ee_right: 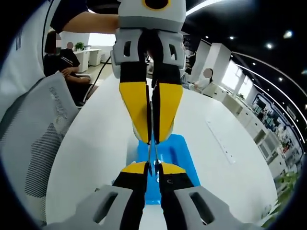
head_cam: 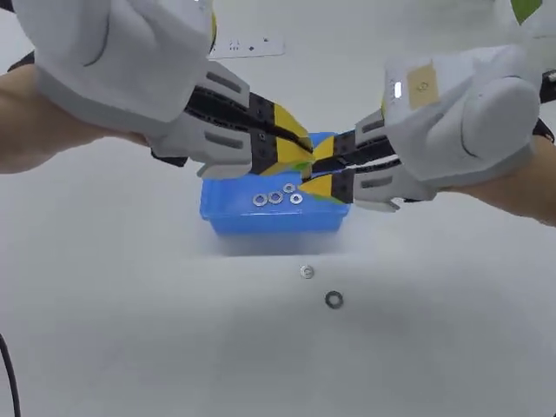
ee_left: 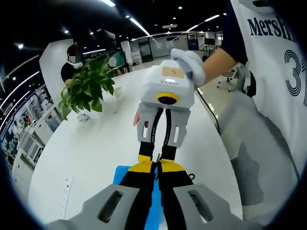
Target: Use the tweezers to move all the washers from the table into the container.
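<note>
A blue container (head_cam: 269, 221) sits mid-table with several washers (head_cam: 275, 198) lying in it. Two more washers rest on the white table in front of it, one (head_cam: 307, 272) nearer the container and one (head_cam: 334, 300) closer to me. Above the container my left gripper (head_cam: 300, 148) and right gripper (head_cam: 321, 171) meet tip to tip. In the right gripper view thin metal tweezers (ee_right: 152, 148) run from the left gripper (ee_right: 152, 139) into the right gripper (ee_right: 153, 168). Both pairs of jaws look shut on them. The left gripper view shows my left gripper (ee_left: 156, 167) facing the right gripper (ee_left: 157, 157).
A white power strip (head_cam: 248, 46) lies at the table's far edge and a dark cable (head_cam: 9, 373) at the near left. A potted plant (ee_left: 88, 86) stands on the table farther off. A mesh office chair (ee_right: 29, 139) stands beside the table, with people seated behind it.
</note>
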`<state>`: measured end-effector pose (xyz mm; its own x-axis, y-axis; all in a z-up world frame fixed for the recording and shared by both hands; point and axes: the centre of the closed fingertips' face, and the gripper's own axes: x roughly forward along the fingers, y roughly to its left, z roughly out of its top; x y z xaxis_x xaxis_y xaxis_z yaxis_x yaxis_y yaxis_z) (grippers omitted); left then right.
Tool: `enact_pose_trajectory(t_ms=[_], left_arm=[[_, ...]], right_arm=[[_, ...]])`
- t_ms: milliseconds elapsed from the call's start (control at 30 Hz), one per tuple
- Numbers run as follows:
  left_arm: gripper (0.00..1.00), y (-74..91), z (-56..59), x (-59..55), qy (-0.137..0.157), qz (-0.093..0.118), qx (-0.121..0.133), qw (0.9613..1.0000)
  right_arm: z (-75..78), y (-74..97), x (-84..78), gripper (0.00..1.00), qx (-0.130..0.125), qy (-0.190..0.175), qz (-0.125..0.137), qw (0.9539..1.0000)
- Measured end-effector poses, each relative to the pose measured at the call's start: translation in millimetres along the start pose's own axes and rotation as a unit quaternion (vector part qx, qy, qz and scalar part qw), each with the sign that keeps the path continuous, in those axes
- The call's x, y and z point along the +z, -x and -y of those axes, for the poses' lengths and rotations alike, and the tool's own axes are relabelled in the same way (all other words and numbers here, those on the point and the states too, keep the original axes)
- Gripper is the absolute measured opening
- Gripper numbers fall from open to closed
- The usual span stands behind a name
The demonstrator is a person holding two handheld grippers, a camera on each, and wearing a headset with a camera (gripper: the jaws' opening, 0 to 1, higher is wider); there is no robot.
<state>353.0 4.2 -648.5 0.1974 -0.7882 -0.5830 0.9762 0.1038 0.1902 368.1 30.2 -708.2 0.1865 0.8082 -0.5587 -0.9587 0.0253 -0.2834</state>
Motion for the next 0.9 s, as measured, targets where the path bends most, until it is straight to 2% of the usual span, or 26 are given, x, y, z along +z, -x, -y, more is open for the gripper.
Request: enact_pose_trajectory(t_ms=[200,500,733,900], left_arm=[[0.07,-0.2,25.0,11.8,-0.003,0.006,-0.011,0.9999],[0.07,-7.8,57.0,13.9,0.006,0.007,-0.025,0.9996],[0.07,-11.7,73.6,9.2,0.022,-0.003,-0.03,0.9993],[0.07,-21.1,87.4,-2.4,0.04,-0.009,-0.038,0.9985]], right_arm=[[-22.8,15.1,4.4,0.1,-0.005,-0.009,0.004,0.9999],[-54.4,23.8,-2.4,0.1,0.002,-0.024,-0.005,0.9997],[-73.7,22.3,-8.3,0.1,0.01,-0.036,-0.008,0.9993],[-90.0,17.4,-20.0,0.1,0.019,-0.047,-0.015,0.9986]])
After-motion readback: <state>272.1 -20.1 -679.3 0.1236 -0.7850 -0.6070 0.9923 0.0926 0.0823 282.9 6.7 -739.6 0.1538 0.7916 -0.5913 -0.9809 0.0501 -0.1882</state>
